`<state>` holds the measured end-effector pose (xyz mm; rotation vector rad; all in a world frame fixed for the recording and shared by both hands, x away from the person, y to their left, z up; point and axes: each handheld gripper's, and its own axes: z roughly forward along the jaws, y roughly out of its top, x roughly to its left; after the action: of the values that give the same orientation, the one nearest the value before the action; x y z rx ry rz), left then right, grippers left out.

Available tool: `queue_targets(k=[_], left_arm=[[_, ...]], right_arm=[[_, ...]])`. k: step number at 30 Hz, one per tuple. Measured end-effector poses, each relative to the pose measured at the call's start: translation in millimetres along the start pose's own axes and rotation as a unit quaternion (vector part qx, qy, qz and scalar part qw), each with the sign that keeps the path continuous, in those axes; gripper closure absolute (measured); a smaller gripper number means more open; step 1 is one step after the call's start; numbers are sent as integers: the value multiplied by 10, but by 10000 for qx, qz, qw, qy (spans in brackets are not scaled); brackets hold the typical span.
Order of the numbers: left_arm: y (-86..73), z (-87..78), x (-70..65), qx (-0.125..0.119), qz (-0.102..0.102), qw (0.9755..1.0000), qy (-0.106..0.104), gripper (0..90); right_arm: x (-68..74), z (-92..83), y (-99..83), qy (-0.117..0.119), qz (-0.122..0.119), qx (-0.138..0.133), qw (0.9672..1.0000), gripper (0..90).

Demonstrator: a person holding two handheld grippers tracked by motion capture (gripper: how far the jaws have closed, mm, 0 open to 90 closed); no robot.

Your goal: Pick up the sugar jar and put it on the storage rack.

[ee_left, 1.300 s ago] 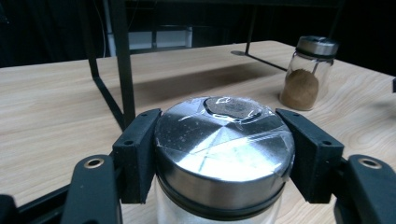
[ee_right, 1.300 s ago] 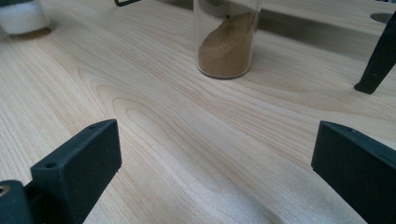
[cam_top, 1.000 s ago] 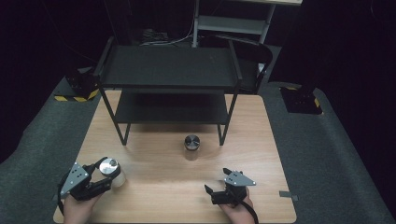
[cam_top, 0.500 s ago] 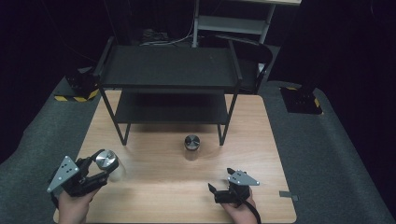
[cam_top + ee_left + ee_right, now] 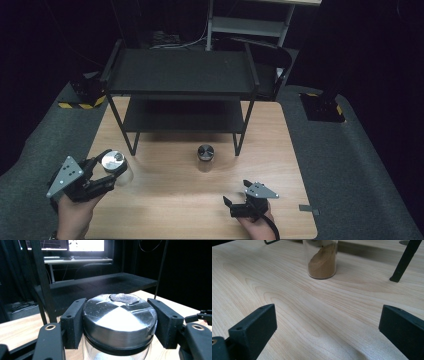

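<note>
Step in hand: transport of a glass jar w/ metal lid (image 5: 115,163), carried by the left gripper (image 5: 107,172) at approx. 8 o'clock on the wooden table (image 5: 280,150). Left gripper view confirms jaws clamped on the jar just under the lid rim (image 5: 120,320), one pad each side; jar reads upright and appears clear of the tabletop. Right gripper (image 5: 235,206) sits low at approx. 5 o'clock, jaws spread wide, nothing between them; right gripper view looks across bare wood to a second jar, part-filled w/ brown powder (image 5: 322,261). That second jar (image 5: 205,153) stands near table centre, just in front of the black two-tier shelf rack (image 5: 180,75) at 12 o'clock. Judgement: next move prob. calls for carrying the held jar toward 12–1 o'clock onto a rack tier, keeping it level. Clearances: rack's front-left leg (image 5: 125,131) lies between the jar and the lower tier; top-tier lip needs height margin. Table's left edge runs close beside the left hand; open wood btw. the two grippers gives ample room. Second jar is well apart from the direct path.
</note>
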<state>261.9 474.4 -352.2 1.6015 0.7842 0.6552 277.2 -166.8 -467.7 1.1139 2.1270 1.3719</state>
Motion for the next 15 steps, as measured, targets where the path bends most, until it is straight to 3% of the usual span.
queue_targets(k=[15], left_arm=[[324,192,13,-130,73,9998,-136,344]], right_arm=[[-32,-8,-15,59,55,-42,10000,12]])
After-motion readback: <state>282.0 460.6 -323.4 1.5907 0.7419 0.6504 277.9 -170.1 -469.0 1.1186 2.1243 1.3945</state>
